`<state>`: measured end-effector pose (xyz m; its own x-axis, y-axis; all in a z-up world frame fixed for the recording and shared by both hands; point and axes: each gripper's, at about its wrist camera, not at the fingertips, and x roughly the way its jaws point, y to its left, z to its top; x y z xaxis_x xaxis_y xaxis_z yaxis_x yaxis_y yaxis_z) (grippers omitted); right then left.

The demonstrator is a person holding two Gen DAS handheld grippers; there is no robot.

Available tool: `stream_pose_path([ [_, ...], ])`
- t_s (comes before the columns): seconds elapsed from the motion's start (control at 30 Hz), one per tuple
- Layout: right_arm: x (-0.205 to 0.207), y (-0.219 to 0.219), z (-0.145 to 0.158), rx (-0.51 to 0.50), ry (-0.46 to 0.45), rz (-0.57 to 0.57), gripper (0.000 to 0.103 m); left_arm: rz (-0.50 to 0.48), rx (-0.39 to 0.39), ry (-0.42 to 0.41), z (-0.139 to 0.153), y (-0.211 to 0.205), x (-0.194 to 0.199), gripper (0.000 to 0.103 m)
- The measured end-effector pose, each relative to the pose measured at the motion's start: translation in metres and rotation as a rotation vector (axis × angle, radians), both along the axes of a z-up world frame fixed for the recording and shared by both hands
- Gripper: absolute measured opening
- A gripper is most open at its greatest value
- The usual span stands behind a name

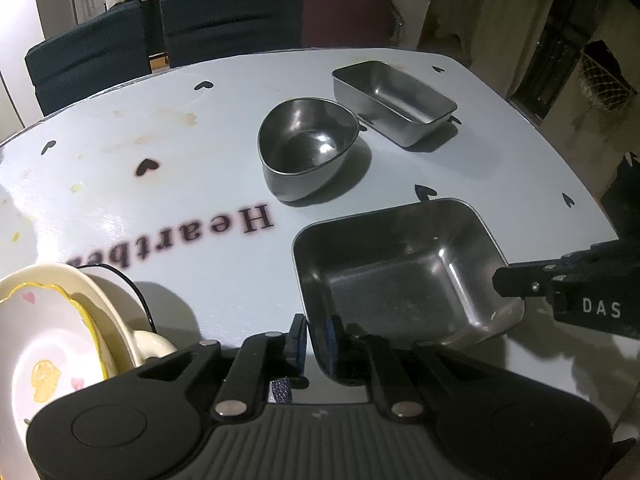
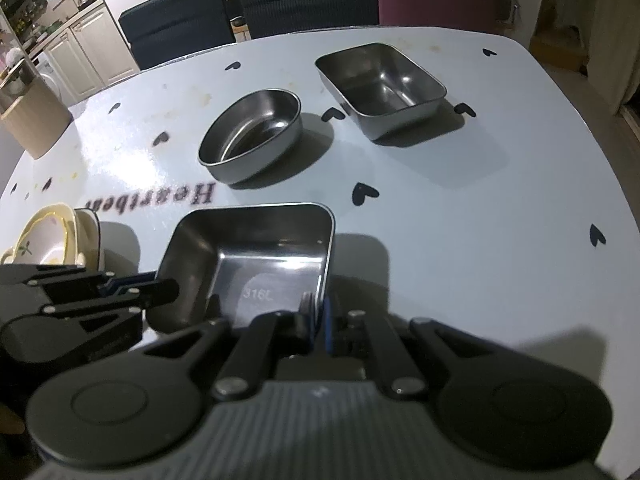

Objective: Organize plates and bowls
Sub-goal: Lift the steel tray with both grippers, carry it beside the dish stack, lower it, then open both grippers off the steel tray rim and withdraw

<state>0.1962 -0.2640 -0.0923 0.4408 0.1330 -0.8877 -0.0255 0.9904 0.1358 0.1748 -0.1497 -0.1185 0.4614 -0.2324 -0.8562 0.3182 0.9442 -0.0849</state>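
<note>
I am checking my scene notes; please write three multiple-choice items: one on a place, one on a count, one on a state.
1. Where is the rounded bowl? A) between the square tray and the oblong tray B) inside the square tray C) on the plates
2. How many steel vessels stand on the table? A) two B) three C) five
3. The right claw is: A) open B) shut on the square tray's rim C) shut on a plate
Key: A, it stands between them; B, three show; B, it pinches the rim.
</note>
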Motion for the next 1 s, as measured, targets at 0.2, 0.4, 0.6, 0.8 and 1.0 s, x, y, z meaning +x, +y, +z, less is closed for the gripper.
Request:
stream_pose_path([
  [0.2,0.005,-0.006,-0.011,-0.016,0.041,-0.016,0.009,-0.018,-0.015,-0.005,0.004,-0.001,-0.003,0.014],
  [0.4,0.004,-0.008,-0.011,-0.009,0.034,-0.019,0.011,-0.005,-0.026,-0.004,0.007,0.004,-0.002,0.014],
  [0.6,0.001,-0.007,-0.006,0.004,0.015,-0.007,0.018,0.0,-0.039,-0.006,0.01,0.007,-0.003,0.014],
  [0.8,-0.005,-0.006,0.002,0.014,-0.004,-0.001,0.02,0.002,-0.049,-0.009,0.014,0.009,-0.005,0.015],
  [1.0,-0.012,-0.008,0.009,0.022,-0.031,-0.001,0.041,0.008,-0.074,-0.04,0.025,0.012,-0.008,0.044],
])
